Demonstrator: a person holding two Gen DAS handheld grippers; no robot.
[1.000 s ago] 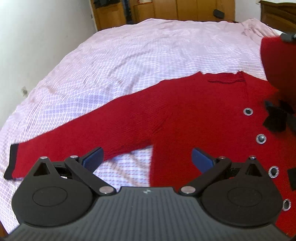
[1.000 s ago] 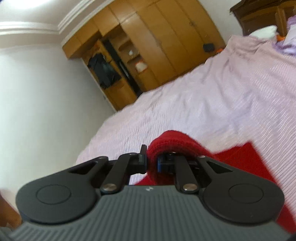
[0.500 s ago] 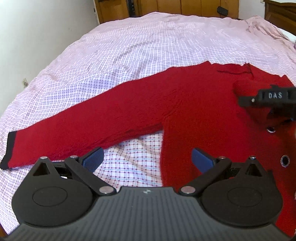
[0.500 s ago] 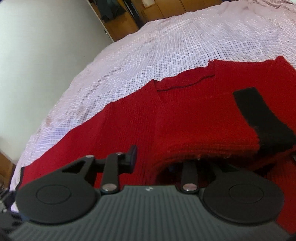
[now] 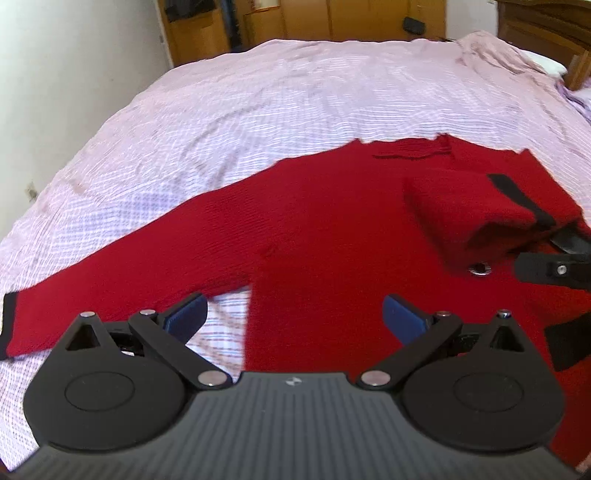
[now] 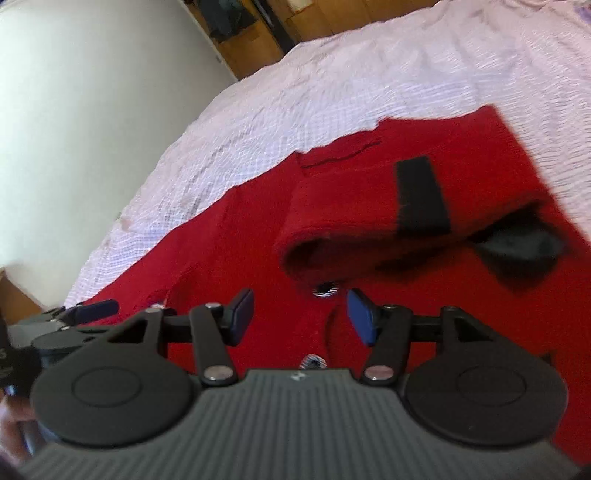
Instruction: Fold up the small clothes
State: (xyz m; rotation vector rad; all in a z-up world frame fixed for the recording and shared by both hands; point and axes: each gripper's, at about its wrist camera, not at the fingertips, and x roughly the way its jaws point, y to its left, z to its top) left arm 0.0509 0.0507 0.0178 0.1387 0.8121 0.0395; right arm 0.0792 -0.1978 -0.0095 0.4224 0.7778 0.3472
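Right wrist view showed one sleeve folded onto the red cardigan mid-bed; the other sleeve remained outstretched toward the bed's left edge. The right gripper had just been opening, nothing between its pads; the left gripper stood wide apart, empty.

**Red on pink check**

Red cardigan, plain knit, with black cuff on the folded sleeve and another black cuff at the outstretched sleeve's end. Silver snaps with dark centres down the front. Bedsheet pale pink, fine purple-and-white check. Left gripper black, ribbed grey body, blue pads. Right gripper the same black and grey, blue pads. Wall white. Wardrobe honey-brown wood; headboard darker brown.
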